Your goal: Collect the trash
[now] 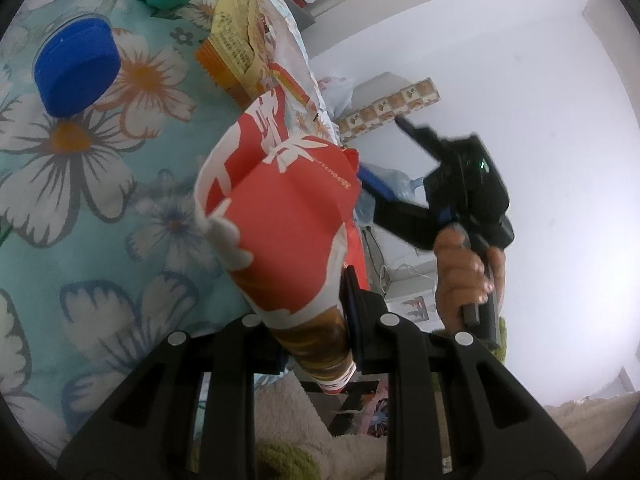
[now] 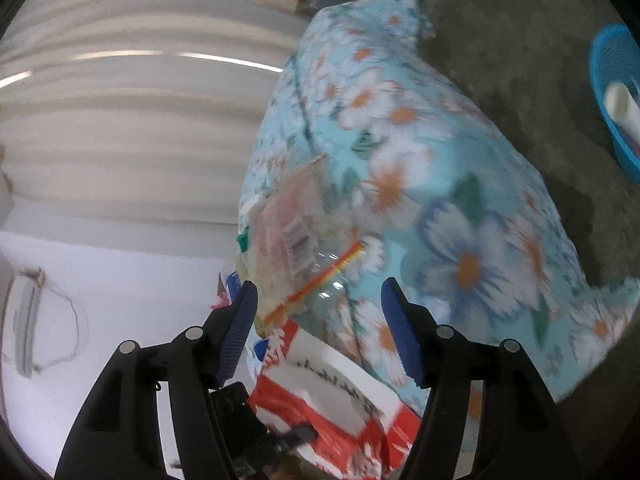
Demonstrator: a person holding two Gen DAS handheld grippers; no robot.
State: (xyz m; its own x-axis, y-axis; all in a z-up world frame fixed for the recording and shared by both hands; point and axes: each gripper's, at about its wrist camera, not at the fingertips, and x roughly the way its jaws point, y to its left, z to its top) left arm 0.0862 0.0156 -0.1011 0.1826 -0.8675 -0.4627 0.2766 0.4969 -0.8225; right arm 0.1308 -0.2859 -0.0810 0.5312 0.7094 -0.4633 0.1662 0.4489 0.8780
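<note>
Floral tablecloth (image 1: 80, 208) covers table. Red/white bag (image 1: 280, 216) hangs at its edge, pinched in left gripper (image 1: 312, 344). Right gripper (image 2: 316, 328) spread wide, nothing btwn pads. Clear wrapper (image 2: 296, 240), blue cap (image 1: 76, 68) lie on cloth.

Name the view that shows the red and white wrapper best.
Left wrist view: the red and white wrapper fills the centre, sharp, clamped in the left gripper. The right wrist view shows it blurred, low in frame, below the open right gripper.
</note>
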